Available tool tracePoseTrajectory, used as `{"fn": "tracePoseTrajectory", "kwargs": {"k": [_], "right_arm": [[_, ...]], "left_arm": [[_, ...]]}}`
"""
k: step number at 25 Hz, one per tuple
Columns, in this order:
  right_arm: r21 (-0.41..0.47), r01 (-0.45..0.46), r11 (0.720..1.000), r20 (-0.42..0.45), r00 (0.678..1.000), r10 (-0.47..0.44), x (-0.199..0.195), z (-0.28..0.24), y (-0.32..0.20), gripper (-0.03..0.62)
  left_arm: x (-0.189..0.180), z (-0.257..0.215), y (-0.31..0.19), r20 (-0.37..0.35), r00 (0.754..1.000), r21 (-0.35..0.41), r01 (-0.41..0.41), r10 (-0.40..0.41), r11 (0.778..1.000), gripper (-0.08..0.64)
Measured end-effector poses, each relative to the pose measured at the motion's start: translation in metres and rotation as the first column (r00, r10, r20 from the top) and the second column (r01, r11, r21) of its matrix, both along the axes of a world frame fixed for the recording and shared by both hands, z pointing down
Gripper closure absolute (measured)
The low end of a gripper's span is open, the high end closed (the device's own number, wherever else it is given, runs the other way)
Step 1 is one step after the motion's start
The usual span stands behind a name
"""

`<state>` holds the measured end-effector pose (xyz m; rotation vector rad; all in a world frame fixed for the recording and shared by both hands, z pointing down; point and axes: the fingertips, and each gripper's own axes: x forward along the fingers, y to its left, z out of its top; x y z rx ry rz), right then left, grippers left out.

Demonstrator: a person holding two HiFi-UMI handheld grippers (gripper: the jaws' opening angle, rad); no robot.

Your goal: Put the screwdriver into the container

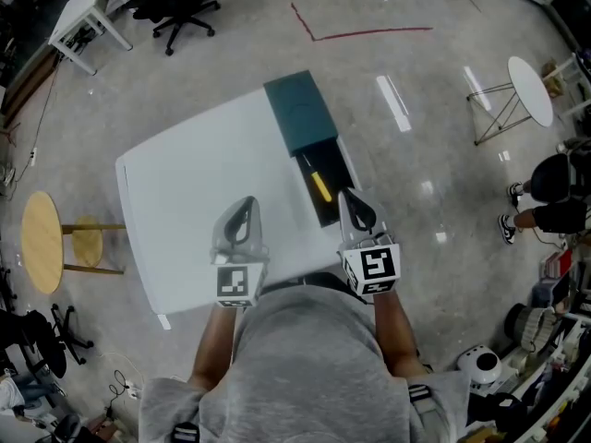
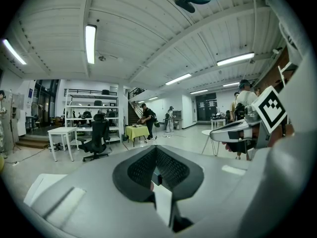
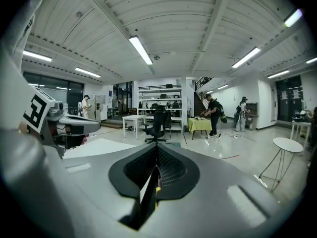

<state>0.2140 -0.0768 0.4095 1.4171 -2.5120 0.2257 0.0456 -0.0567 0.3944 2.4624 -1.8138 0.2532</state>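
Note:
The screwdriver [image 1: 319, 185], with a yellow handle and thin dark shaft, lies inside the open black part of the container [image 1: 338, 166]. The container's dark teal lid [image 1: 299, 111] sits at the far end, on the white table [image 1: 194, 183]. My right gripper [image 1: 349, 197] hovers just near of the container's open end, jaws shut and empty. In the right gripper view the shut jaws [image 3: 157, 172] leave a slit showing a sliver of yellow. My left gripper [image 1: 246, 203] is over the table's middle, shut on nothing; its closed jaws [image 2: 156, 175] point out level across the room.
A round wooden stool [image 1: 42, 241] stands left of the table. A small white round table [image 1: 531, 89] and a seated person [image 1: 554, 192] are to the right. A black office chair [image 1: 185, 7] and a white desk [image 1: 88, 7] stand far back left.

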Motion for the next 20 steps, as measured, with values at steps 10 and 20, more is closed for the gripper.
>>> {"fn": "tracePoseTrajectory", "kwargs": {"k": [10,20], "right_arm": [[-0.007,0.006,1.0,0.003,1.0,-0.006,-0.0022,0.0009,-0.004,0.589],[-0.01,0.014,1.0,0.009,1.0,-0.014,-0.0009,0.0006,-0.0099,0.589]], "left_arm": [[0.0012,0.0006,-0.0039,0.001,1.0,-0.006,-0.003,0.003,1.0,0.548],[0.0056,-0.0005,-0.0095,0.008,1.0,-0.005,-0.007,0.008,1.0,0.548]]}}
